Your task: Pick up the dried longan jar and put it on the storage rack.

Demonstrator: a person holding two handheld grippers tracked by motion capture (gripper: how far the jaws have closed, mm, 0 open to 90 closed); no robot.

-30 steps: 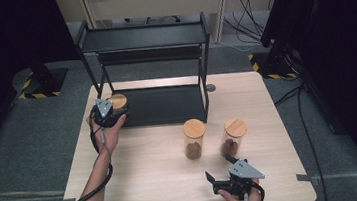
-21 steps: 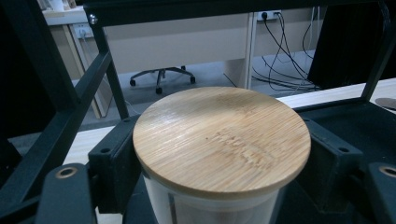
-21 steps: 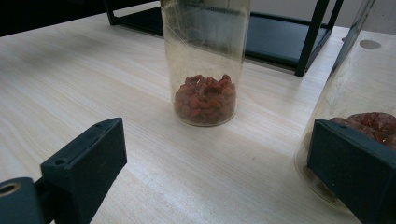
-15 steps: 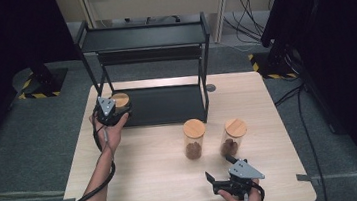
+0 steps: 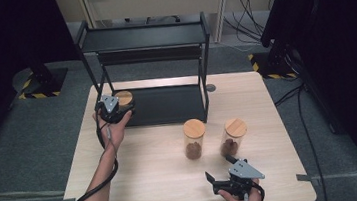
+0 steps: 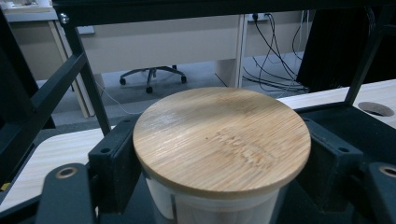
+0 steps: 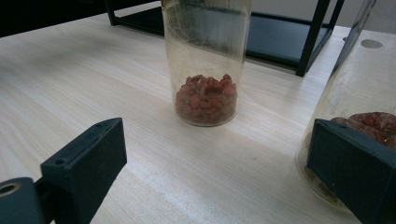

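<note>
High view, near edge first: right claw [image 5: 220,182] rests low on the desk [image 5: 153,168], jaws spread, nothing between them. Right gripper view confirms it: gap wide open, one clear jar with reddish-brown bits [image 7: 205,70] straight ahead and apart, second jar [image 7: 359,112] just behind the right-side jaw; can't tell if it touches. Looks parked and aimed at the pair, probably staged for the next pick.

Mid desk: both jars stand upright side by side, bamboo lids on, left one [image 5: 194,139] and right one [image 5: 233,136], just in front of the black rack [image 5: 145,38].

Farther back, left: left claw [image 5: 117,107] is clamped on a third lidded jar [image 6: 222,149], jaws pressing the glass on both sides just under the bamboo lid [image 6: 222,135]. Grip sits high on the body, so the lid stays clear and the jar hangs upright. Jar is at the left front corner of the rack's lower shelf [image 5: 167,104], between the uprights; can't tell whether its base is down yet. My read: it's being stowed on that shelf, the other two to follow.
</note>
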